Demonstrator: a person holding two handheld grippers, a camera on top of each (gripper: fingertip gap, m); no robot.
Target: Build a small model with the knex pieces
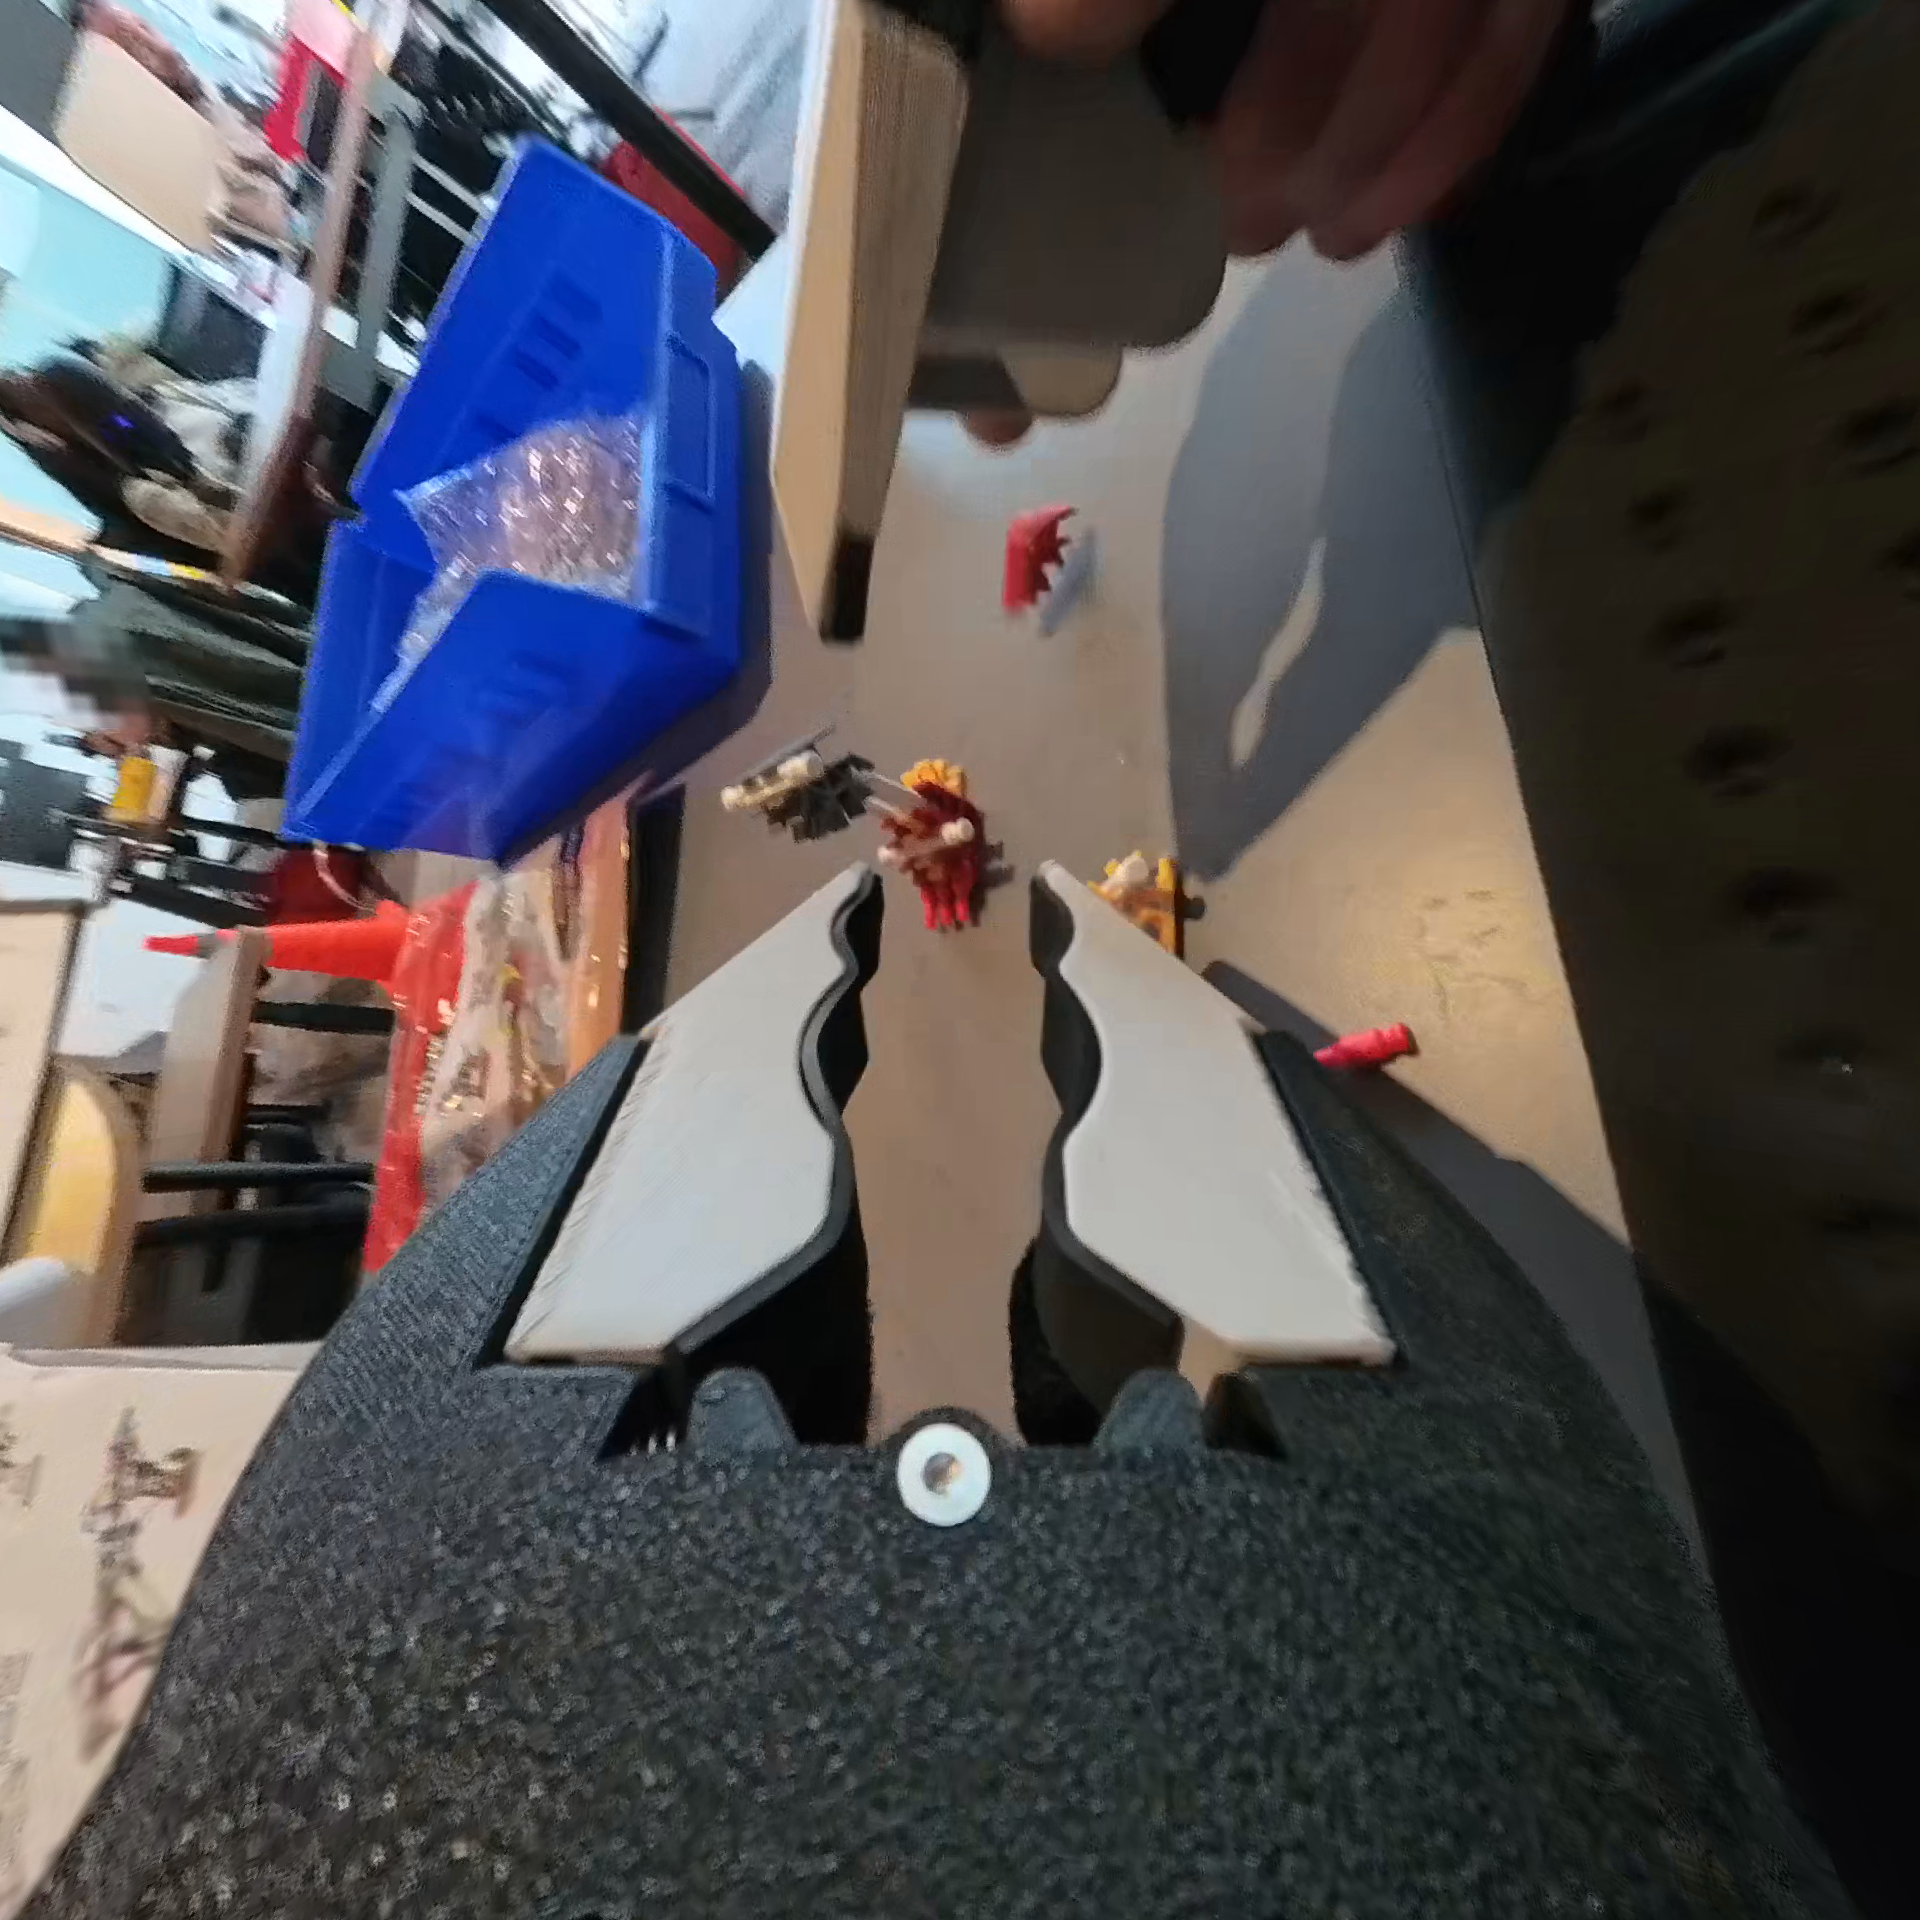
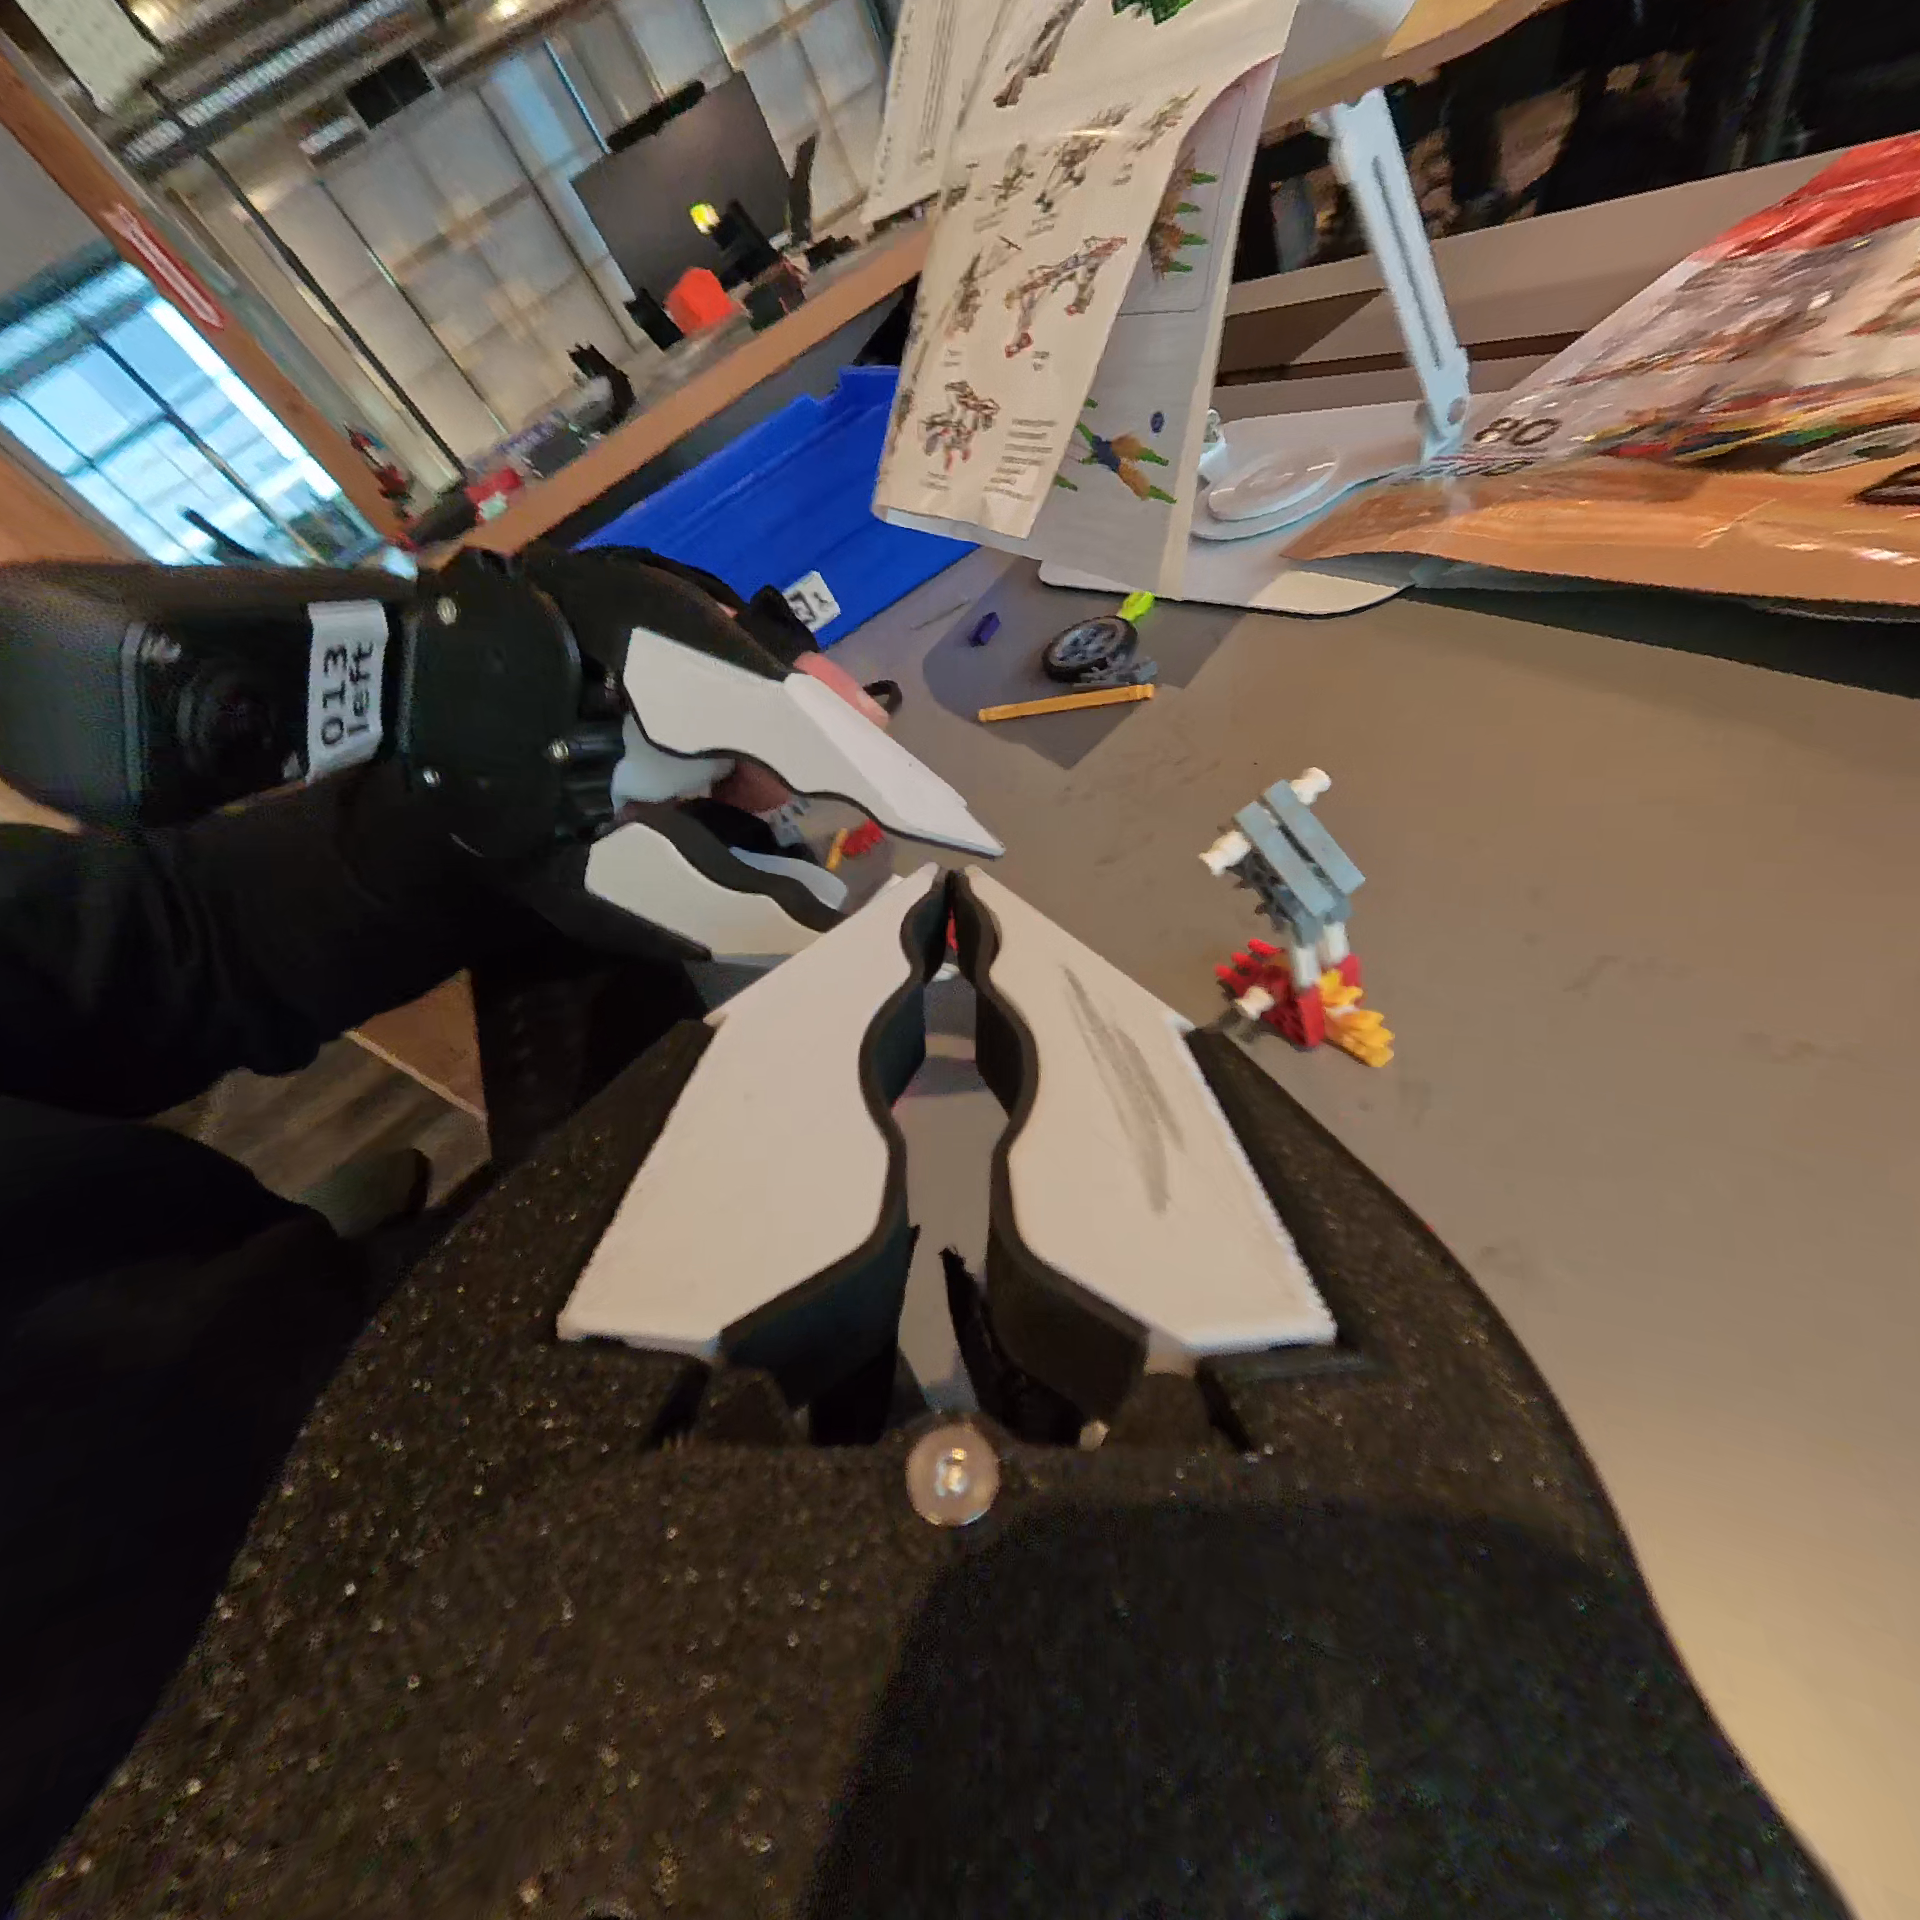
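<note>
My left gripper (image 1: pixel 956 883) is open and empty, hovering over the grey table (image 1: pixel 1351 935). Just beyond its fingertips stands a small brick model (image 1: pixel 925 842) of red, yellow and dark pieces with white pegs. A yellow piece (image 1: pixel 1138 894) lies against its right finger, and a small red peg (image 1: pixel 1366 1044) lies farther right. My right gripper (image 2: pixel 951 883) is shut. A sliver of red shows in the hollow under its tips; I cannot tell whether it is held. The left gripper (image 2: pixel 914 862) reaches in from the left, close to those tips. The model (image 2: pixel 1299 935) stands to the right.
A blue bin (image 2: pixel 790 488) and an instruction sheet (image 2: pixel 1039 260) on a white stand are at the back. A wheel (image 2: pixel 1086 649), a yellow rod (image 2: pixel 1065 704) and a purple piece (image 2: pixel 985 628) lie on a grey mat. A printed box (image 2: pixel 1714 364) lies at the right. Some 5 cm of space lies between my two pairs of fingers. The left tips stand about 5 cm off the yellow piece (image 1: pixel 1138 894).
</note>
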